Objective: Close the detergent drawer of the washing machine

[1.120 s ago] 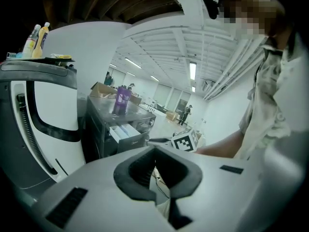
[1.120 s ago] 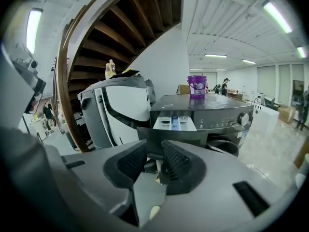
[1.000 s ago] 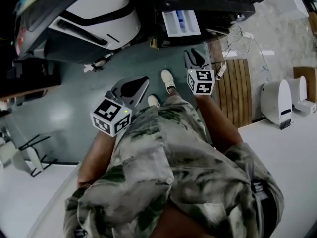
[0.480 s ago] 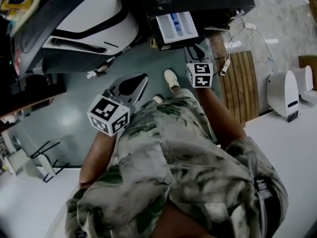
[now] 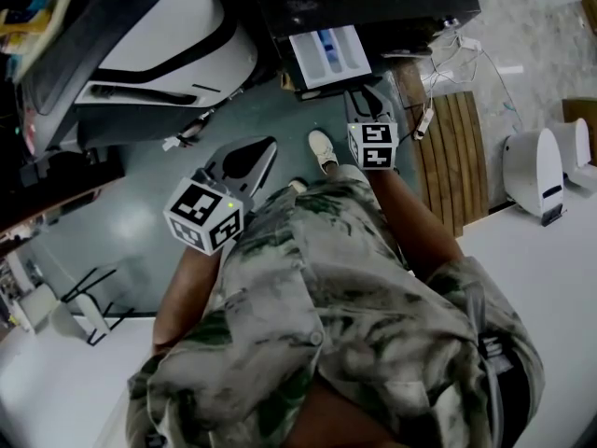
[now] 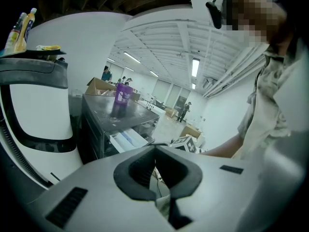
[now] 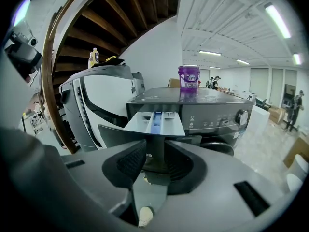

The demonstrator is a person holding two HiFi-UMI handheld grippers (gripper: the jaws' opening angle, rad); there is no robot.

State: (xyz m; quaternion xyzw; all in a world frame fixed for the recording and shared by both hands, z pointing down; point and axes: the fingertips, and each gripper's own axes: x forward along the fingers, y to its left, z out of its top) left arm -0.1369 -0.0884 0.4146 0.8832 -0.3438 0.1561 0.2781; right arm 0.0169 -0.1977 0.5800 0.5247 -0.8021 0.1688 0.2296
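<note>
Right gripper [image 7: 155,154]: jaws spread wide, nothing between the pads, lined up on the front edge of the detergent drawer [image 7: 155,121] and apparently just short of contact. Left gripper [image 6: 154,148]: tips pressed together, empty, well apart from the drawer.

Likely hazards: a spread jaw may catch the tray lip or slip into a compartment; an off-centre push may skew the drawer so it binds; a short push may leave it ajar.

Drawer: pale grey tray with a blue centre insert, pulled well out of the upper left front of the dark washing machine [image 7: 219,111], compartments open to view.
</note>
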